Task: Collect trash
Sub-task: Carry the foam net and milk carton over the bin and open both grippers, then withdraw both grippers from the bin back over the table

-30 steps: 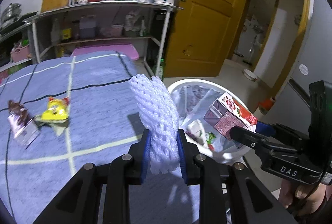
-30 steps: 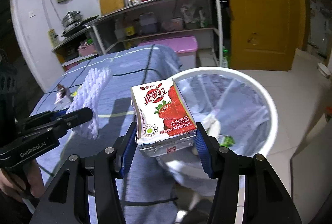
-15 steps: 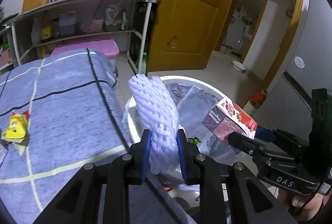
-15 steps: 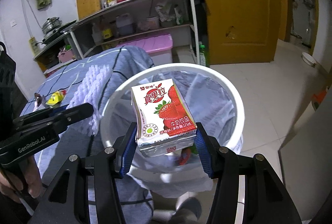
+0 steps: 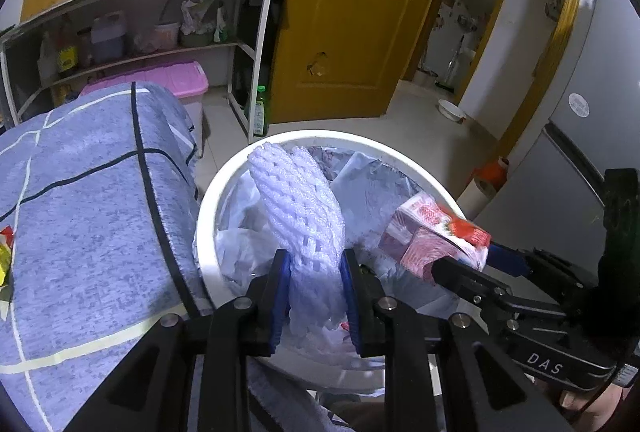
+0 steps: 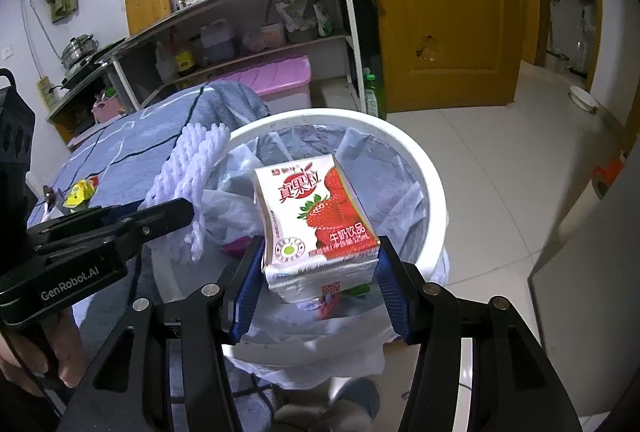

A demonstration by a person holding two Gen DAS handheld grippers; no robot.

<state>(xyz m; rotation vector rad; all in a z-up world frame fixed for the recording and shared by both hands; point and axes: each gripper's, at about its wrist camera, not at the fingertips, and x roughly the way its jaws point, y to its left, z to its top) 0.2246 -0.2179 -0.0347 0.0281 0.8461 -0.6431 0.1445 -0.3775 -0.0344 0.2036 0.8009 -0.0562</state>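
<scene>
My left gripper (image 5: pixel 314 294) pinches the foam fruit net (image 5: pixel 298 208), soft and feather-light, over the trash bin's (image 5: pixel 208 200) near rim. My right gripper (image 6: pixel 318 282) clamps the strawberry milk carton (image 6: pixel 316 220) by its stiffer base, above the bin's middle.

The soft white foam net sleeve (image 5: pixel 298 210) had a pattern of little holes all over. The small square drink carton (image 6: pixel 316 220) was white and red, with red strawberries and red writing on it. The round plastic trash bin (image 5: pixel 208 200) was white, with a thin see-through grey bag inside. At nine o'clock from the bin, the blue-grey cloth on the table (image 5: pixel 80 224) had black and pale cream lines that made big squares. The black grippers had bright blue finger pads (image 6: pixel 246 288). At twelve o'clock, the big wooden door (image 6: pixel 444 12) was yellow-brown. The flat plastic box lid (image 5: pixel 160 80) was pink.
</scene>
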